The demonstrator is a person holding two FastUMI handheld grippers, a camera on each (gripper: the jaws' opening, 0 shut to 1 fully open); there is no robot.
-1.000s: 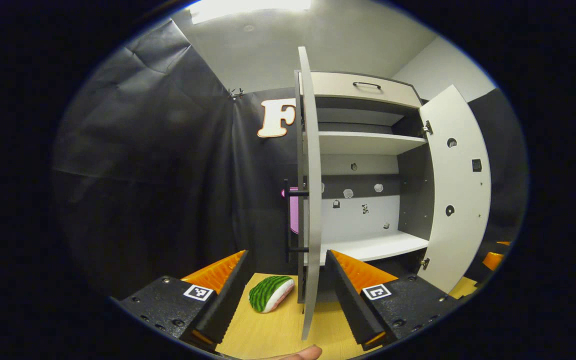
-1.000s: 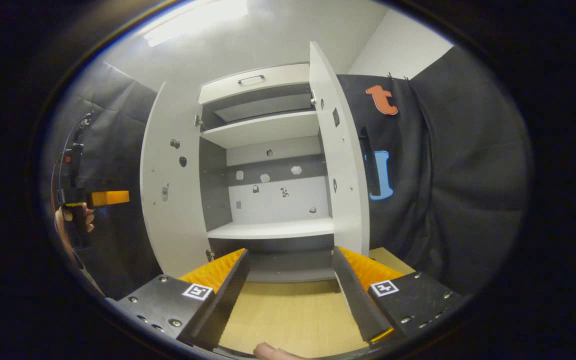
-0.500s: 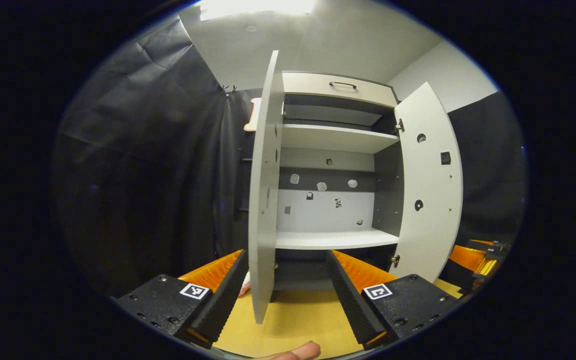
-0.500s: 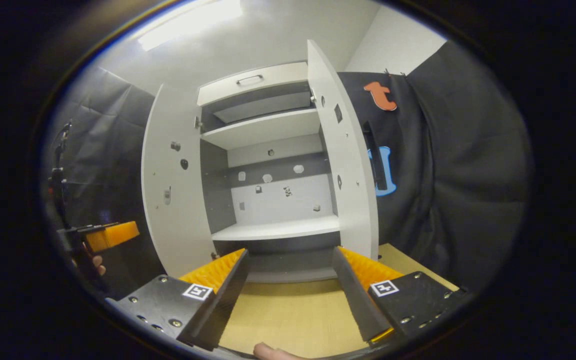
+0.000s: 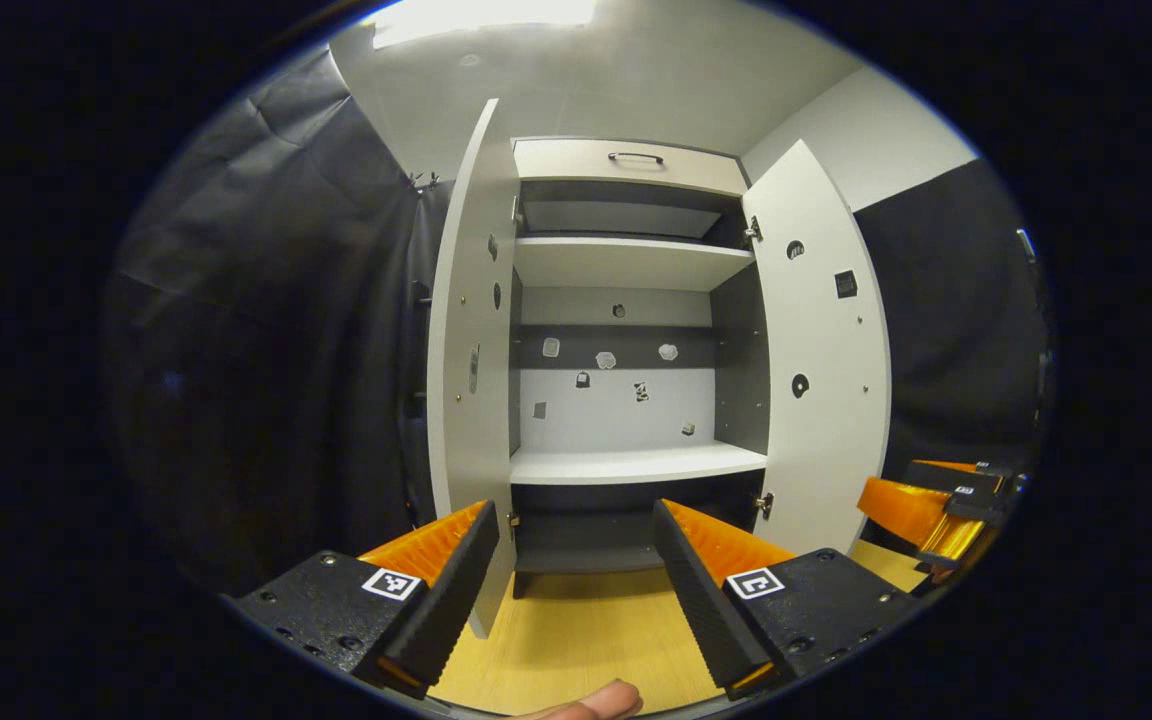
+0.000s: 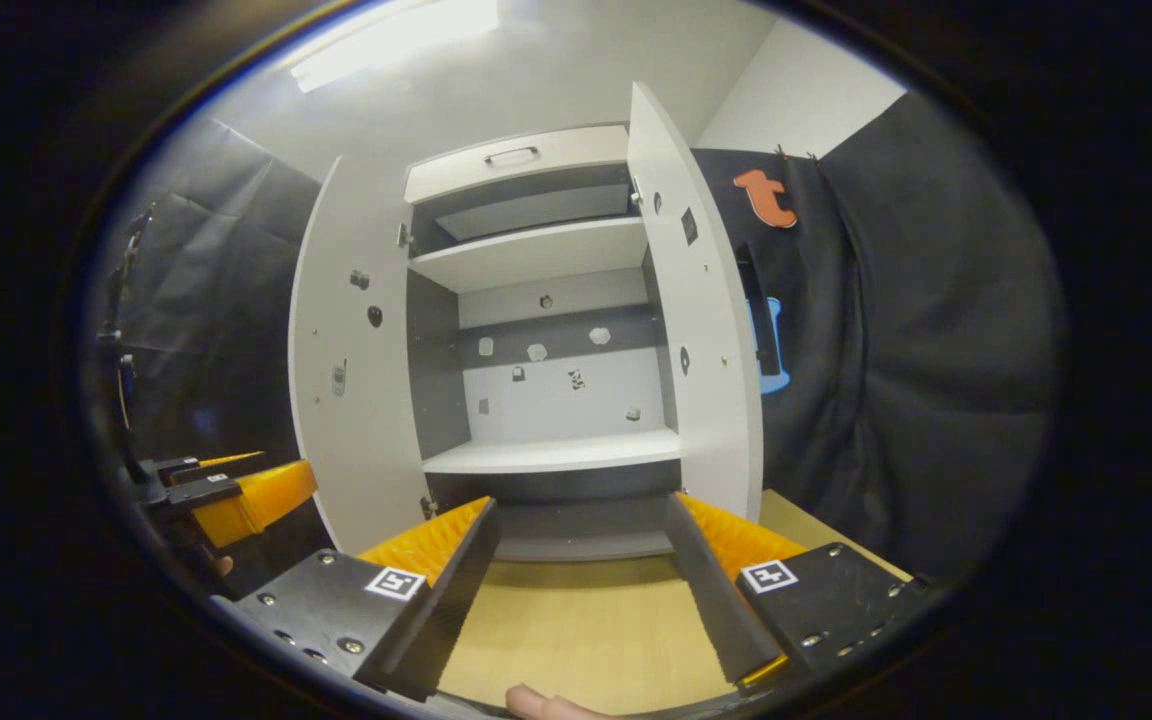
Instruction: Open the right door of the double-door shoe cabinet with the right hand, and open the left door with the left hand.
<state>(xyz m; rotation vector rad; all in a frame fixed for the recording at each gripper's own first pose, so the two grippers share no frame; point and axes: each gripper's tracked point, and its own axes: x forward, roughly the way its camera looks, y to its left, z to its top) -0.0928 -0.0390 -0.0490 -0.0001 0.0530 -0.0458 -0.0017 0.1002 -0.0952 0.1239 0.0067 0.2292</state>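
Observation:
The shoe cabinet (image 5: pixel 626 265) stands with both doors swung wide. In the left gripper view its left door (image 5: pixel 466 350) and right door (image 5: pixel 821 370) show their pale inner faces. My left gripper (image 5: pixel 573 515) is open, holds nothing, and sits back from the cabinet's base. The right gripper (image 5: pixel 921 510) shows low at the far right. In the right gripper view, the left door (image 6: pixel 351 370) and right door (image 6: pixel 706 330) frame the bare shelves (image 6: pixel 551 455). My right gripper (image 6: pixel 581 505) is open with nothing in it, clear of both doors. The left gripper (image 6: pixel 236 495) shows low at the left.
A drawer with a dark handle (image 5: pixel 636 158) tops the cabinet. The wooden tabletop (image 5: pixel 586 640) lies under both grippers. Black cloth (image 6: pixel 896 350) hangs on either side. A thumb tip (image 5: pixel 596 703) shows at the lower edge.
The left door, edge-on between my left fingers a second ago, now shows its inner face to the left. The left gripper dropped lower. A green striped object left the view.

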